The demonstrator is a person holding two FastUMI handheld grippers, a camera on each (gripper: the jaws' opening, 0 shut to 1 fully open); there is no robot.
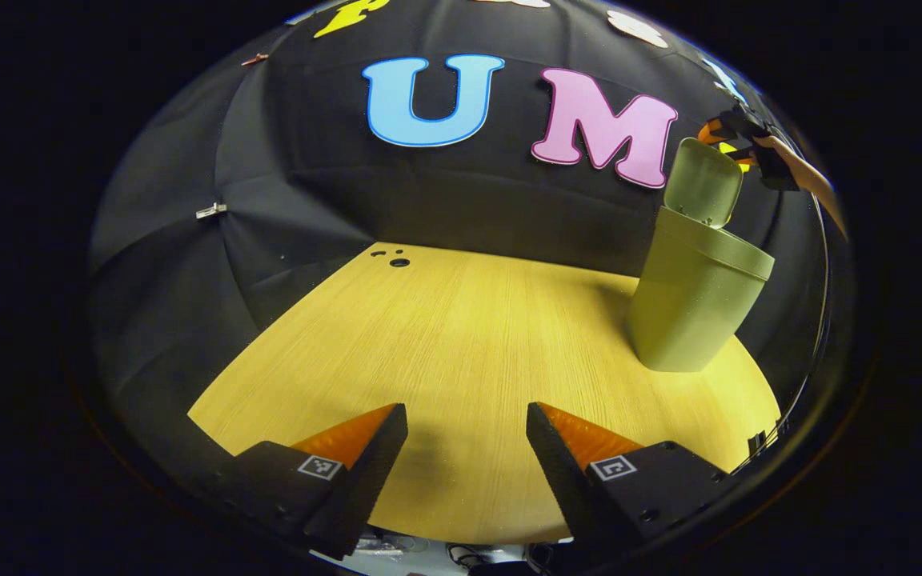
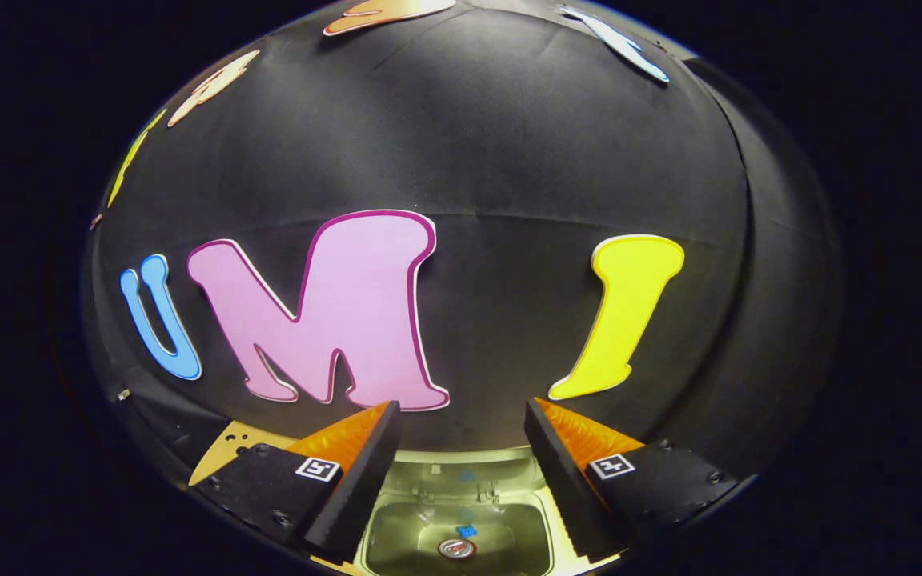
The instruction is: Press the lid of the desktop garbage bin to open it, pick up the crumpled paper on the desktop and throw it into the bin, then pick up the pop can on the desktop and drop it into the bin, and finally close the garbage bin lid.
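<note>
Past the right gripper (image 2: 461, 448), jaws wide and empty, the open bin (image 2: 461, 520) is half cut off, its can (image 2: 457, 548) barely legible; the left gripper (image 1: 467, 448) gapes empty over the wooden table (image 1: 445, 336).

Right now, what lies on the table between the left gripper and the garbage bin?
Nothing: in the left gripper view, the stretch of wooden table from the open left gripper to the garbage bin is bare. The bin's lid stands open.
</note>
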